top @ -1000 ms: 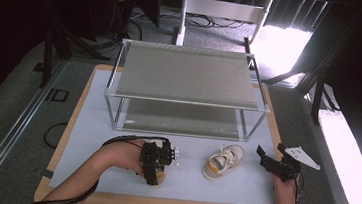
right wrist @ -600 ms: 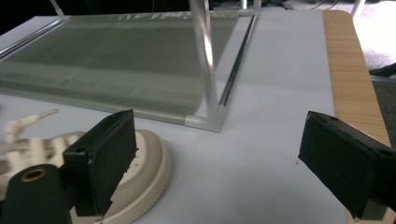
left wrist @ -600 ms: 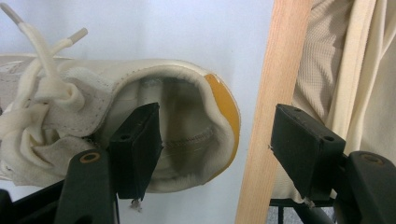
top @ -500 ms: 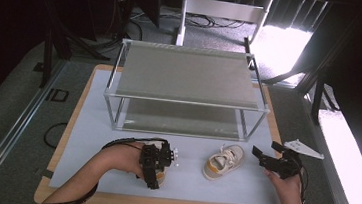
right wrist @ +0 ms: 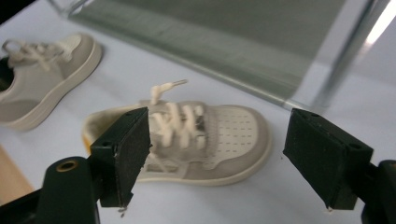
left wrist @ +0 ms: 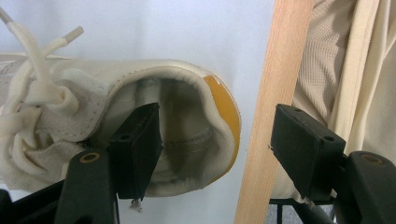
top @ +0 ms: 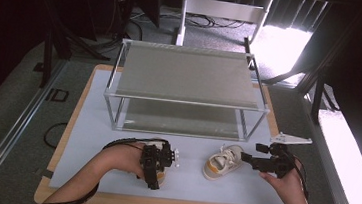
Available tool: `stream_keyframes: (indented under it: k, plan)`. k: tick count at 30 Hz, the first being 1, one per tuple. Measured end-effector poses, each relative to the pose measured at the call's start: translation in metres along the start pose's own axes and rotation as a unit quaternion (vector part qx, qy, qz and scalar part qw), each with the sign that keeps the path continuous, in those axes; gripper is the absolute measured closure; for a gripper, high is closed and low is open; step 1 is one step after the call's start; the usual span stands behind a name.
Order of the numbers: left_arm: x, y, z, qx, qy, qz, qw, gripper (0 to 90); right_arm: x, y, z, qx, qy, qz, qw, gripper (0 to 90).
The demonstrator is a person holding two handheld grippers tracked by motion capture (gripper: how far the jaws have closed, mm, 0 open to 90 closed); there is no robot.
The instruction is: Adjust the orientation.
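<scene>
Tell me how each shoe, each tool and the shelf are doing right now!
Left tool: open, one jaw inside a shoe's opening.
Left shoe: on the table, laces tied, not clamped.
Right tool: open, holding nothing.
Right shoe: upright on the table, laced.
Shelf rack: standing, both levels bare.

Ahead of you a two-tier metal rack [top: 186, 75] stands on the pale mat [top: 92, 118] covering the wooden table [top: 74, 122]. Behind it, cables [top: 212, 20] lie on the grey floor [top: 13, 101] around a white stand [top: 182, 12].
</scene>
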State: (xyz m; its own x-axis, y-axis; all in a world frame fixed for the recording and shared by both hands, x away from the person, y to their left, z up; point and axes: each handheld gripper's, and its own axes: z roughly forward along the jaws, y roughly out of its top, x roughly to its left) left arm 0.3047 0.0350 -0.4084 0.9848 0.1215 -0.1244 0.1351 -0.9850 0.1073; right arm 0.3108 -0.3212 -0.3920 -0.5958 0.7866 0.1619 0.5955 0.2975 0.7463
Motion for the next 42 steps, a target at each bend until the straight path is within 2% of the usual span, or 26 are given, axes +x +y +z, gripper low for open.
stream_keyframes:
  k: [5, 10, 11, 18, 19, 21, 25, 29, 30, 32, 34, 36, 39, 41, 42]
  plan:
    - [0.000, 0.001, 0.000, 0.001, 0.000, 0.000, 1.0000, 33.0, 0.014, 0.013, 0.002, 0.032, 0.012, -0.022, 0.9992, 22.2]
    - [0.000, 0.000, 0.000, 0.003, -0.003, -0.004, 1.0000, 33.2, 0.030, 0.026, 0.005, 0.066, 0.018, -0.051, 0.9963, 22.4]
    - [0.000, 0.000, 0.000, 0.003, -0.003, -0.004, 1.0000, 33.4, 0.030, 0.026, 0.005, 0.066, 0.018, -0.051, 0.9963, 22.4]
    - [0.000, 0.001, 0.001, 0.006, -0.001, -0.004, 1.0000, 34.7, 0.050, 0.044, 0.016, 0.120, 0.032, -0.095, 0.9878, 24.6]
    - [0.000, 0.001, 0.001, 0.006, -0.001, -0.004, 1.0000, 34.9, 0.050, 0.044, 0.016, 0.120, 0.032, -0.095, 0.9878, 24.6]
    - [0.000, 0.001, 0.001, 0.007, 0.001, -0.004, 1.0000, 35.0, 0.058, 0.048, 0.022, 0.141, 0.042, -0.111, 0.9829, 27.1]
    - [0.000, 0.001, 0.001, 0.010, 0.001, -0.003, 0.9999, 35.1, 0.071, 0.052, 0.031, 0.180, 0.047, -0.129, 0.9741, 30.1]
    - [0.000, 0.001, 0.002, 0.010, 0.001, -0.003, 0.9999, 35.1, 0.081, 0.055, 0.041, 0.217, 0.057, -0.133, 0.9654, 31.2]
    - [0.000, 0.001, 0.002, 0.010, 0.001, -0.003, 0.9999, 35.1, 0.081, 0.055, 0.041, 0.217, 0.057, -0.133, 0.9654, 31.2]
    - [0.000, 0.001, 0.002, 0.010, 0.001, -0.003, 0.9999, 35.3, 0.087, 0.057, 0.050, 0.237, 0.058, -0.141, 0.9594, 33.7]
    - [0.000, 0.002, 0.002, 0.010, 0.000, -0.004, 0.9999, 35.4, 0.089, 0.058, 0.056, 0.248, 0.060, -0.141, 0.9565, 38.0]
    - [0.000, 0.002, 0.002, 0.008, 0.002, -0.003, 1.0000, 36.3, 0.091, 0.057, 0.063, 0.264, 0.060, -0.145, 0.9516, 39.1]
    - [0.000, 0.002, 0.002, 0.009, 0.000, -0.005, 0.9999, 36.3, 0.092, 0.057, 0.073, 0.282, 0.046, -0.145, 0.9472, 42.7]
    - [0.000, 0.002, 0.002, 0.010, -0.001, -0.005, 0.9999, 36.5, 0.090, 0.057, 0.079, 0.289, 0.039, -0.138, 0.9466, 47.0]
    - [0.000, 0.002, 0.002, 0.010, -0.001, -0.005, 0.9999, 36.5, 0.089, 0.058, 0.082, 0.295, 0.040, -0.137, 0.9447, 47.9]
